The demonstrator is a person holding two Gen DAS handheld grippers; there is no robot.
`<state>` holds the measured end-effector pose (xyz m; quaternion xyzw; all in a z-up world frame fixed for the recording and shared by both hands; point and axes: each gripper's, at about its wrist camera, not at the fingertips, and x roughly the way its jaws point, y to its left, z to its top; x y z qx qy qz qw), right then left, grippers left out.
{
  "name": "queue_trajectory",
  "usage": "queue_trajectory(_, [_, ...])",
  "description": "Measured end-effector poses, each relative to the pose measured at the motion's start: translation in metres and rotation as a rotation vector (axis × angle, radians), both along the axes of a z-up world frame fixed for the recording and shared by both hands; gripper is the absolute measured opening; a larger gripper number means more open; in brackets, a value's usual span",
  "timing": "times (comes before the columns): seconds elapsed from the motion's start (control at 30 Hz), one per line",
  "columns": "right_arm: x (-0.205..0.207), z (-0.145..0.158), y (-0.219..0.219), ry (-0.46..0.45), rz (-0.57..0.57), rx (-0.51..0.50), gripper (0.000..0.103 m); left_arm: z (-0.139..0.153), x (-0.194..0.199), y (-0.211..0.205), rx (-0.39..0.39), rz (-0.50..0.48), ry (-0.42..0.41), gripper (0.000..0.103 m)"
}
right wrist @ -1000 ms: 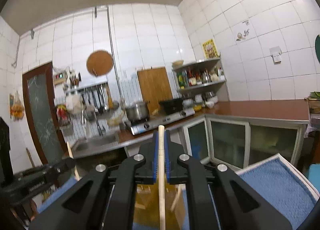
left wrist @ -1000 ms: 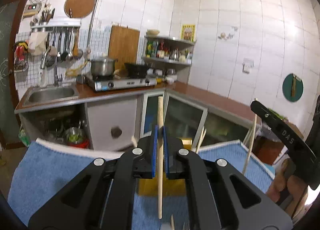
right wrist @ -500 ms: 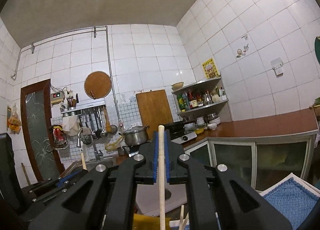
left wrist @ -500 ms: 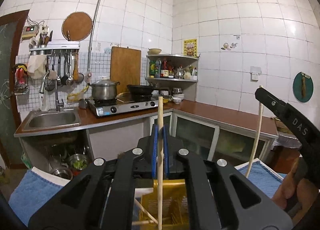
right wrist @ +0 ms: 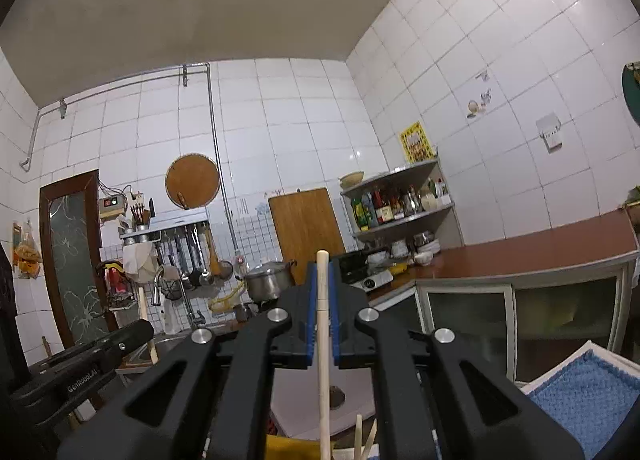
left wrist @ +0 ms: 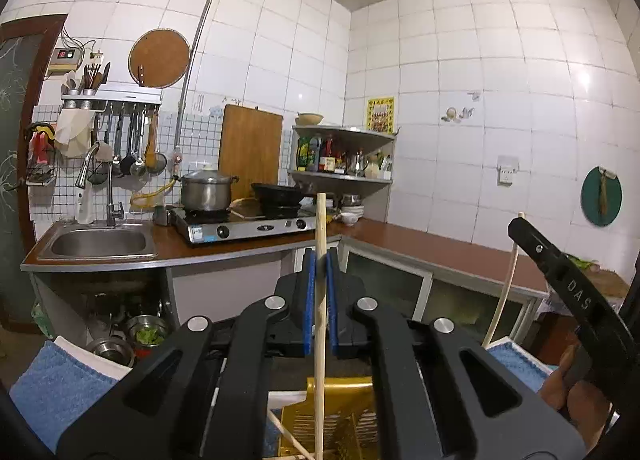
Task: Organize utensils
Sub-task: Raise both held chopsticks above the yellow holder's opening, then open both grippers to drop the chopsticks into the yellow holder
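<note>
The left tool (left wrist: pixel 320 272) is closed on an upright chopstick (left wrist: pixel 319 324), above a yellow basket (left wrist: pixel 340 420). The right tool (right wrist: pixel 323 288) also grips a chopstick (right wrist: pixel 324 340), held upright before the kitchen wall.

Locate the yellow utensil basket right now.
In the left wrist view the yellow basket sits at bottom centre, below the left gripper, whose jaws clamp an upright wooden chopstick; blue mat to its left.
</note>
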<state>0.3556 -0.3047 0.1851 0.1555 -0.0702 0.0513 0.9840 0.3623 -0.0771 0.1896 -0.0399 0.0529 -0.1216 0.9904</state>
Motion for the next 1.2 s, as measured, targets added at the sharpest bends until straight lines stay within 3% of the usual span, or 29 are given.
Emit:
queue_trajectory(0.3, [0.001, -0.001, 0.007, -0.024, -0.008, -0.045, 0.006, 0.000, 0.010, -0.006, 0.010, 0.022, -0.023, 0.004])
queue_trajectory(0.73, [0.034, -0.055, 0.022, 0.096, 0.016, -0.103, 0.006, -0.070, 0.045, -0.012, 0.074, 0.009, 0.069, 0.004])
queue_trajectory(1.2, [0.026, -0.106, 0.031, 0.211, 0.017, -0.136, 0.006, -0.107, 0.054, -0.003, 0.095, 0.017, 0.146, 0.004])
